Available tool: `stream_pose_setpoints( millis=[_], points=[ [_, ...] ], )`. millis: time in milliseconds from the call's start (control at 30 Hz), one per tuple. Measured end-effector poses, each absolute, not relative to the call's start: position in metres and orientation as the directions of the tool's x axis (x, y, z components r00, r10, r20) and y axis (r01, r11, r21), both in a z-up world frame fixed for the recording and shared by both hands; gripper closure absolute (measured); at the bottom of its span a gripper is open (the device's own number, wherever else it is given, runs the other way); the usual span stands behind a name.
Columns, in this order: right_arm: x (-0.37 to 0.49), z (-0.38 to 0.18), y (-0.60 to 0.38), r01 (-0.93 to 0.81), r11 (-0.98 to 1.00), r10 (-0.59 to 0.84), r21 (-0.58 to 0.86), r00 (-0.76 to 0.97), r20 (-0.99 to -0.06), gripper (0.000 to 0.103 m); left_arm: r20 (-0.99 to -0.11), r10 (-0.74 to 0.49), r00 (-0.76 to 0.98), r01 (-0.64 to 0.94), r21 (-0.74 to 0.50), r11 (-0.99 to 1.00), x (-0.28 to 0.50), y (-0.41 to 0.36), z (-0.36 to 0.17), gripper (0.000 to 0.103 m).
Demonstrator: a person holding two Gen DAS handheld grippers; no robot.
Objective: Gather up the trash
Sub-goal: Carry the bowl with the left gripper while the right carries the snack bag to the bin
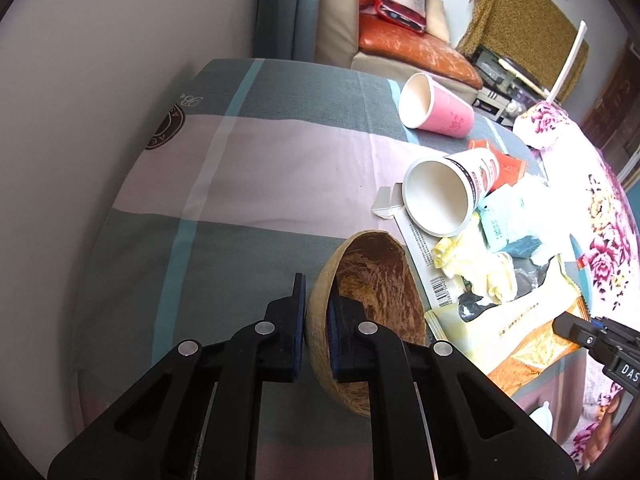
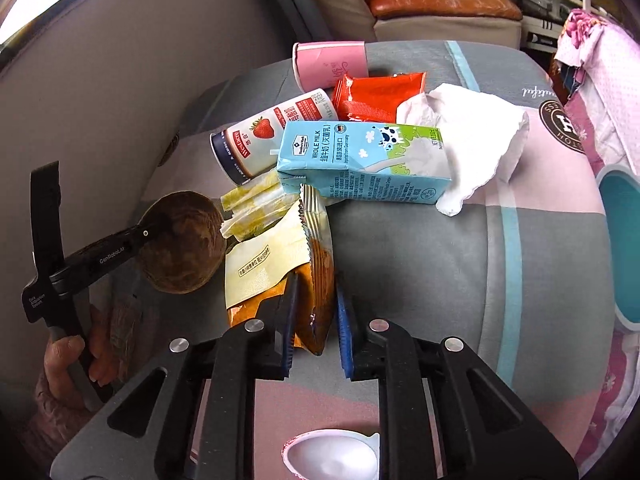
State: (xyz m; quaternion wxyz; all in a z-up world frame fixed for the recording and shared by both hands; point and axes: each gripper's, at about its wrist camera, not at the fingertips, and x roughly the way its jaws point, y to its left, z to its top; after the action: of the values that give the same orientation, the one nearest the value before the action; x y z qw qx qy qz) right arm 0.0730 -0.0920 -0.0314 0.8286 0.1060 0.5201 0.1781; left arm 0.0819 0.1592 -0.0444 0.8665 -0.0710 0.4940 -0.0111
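**Q:** Coconut shell (image 1: 376,292) — where does it sit against the left gripper (image 1: 316,320)?

**A:** Right at the fingertips. One finger is outside the shell wall and the other inside the brown hollow, so the rim is pinched between the pads. From the right wrist view the same shell (image 2: 182,244) hangs at the end of that gripper (image 2: 132,240), held in a hand (image 2: 68,364) at the lower left.

**Q:** And the right gripper (image 2: 314,312)?

**A:** Its fingers straddle the upright edge of an orange-and-cream snack wrapper (image 2: 276,268). The left pad looks pressed to the foil; the right pad stands a little off it, so I cannot tell whether the clamp is complete.

**Q:** Where is the remaining trash?

**A:** Heaped on the patchwork cloth (image 2: 420,248) just beyond the wrapper: a blue milk carton (image 2: 362,164) lying flat, a strawberry yogurt cup (image 2: 272,132) on its side touching the carton, a red packet (image 2: 376,94) behind them, a pink paper cup (image 2: 330,64) tipped over at the far edge, and a white napkin (image 2: 472,136) partly under the carton's right end.
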Motion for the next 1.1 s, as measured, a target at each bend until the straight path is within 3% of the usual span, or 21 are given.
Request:
stream_pose_setpoints(
  millis=[533, 833, 1100],
  points=[
    [0.054, -0.001, -0.168, -0.087, 0.91, 0.384, 0.404, 0.54, -0.749, 0.088, -0.795, -0.139, 0.59, 0.064, -0.125, 0.99, 0.063, 0.101, 0.023, 0.093],
    [0.044, 0.006, -0.242, 0.035, 0.897, 0.322, 0.441, 0.631, -0.706, 0.088, -0.8, -0.218, 0.559, 0.232, -0.102, 0.967, 0.083, 0.003, 0.029, 0.093],
    [0.03, 0.0, -0.338, 0.205, 0.874, 0.181, 0.441, 0.703, -0.687, 0.088, -0.831, -0.29, 0.476, 0.383, -0.101, 0.918, 0.111, -0.112, 0.013, 0.093]
  ],
)
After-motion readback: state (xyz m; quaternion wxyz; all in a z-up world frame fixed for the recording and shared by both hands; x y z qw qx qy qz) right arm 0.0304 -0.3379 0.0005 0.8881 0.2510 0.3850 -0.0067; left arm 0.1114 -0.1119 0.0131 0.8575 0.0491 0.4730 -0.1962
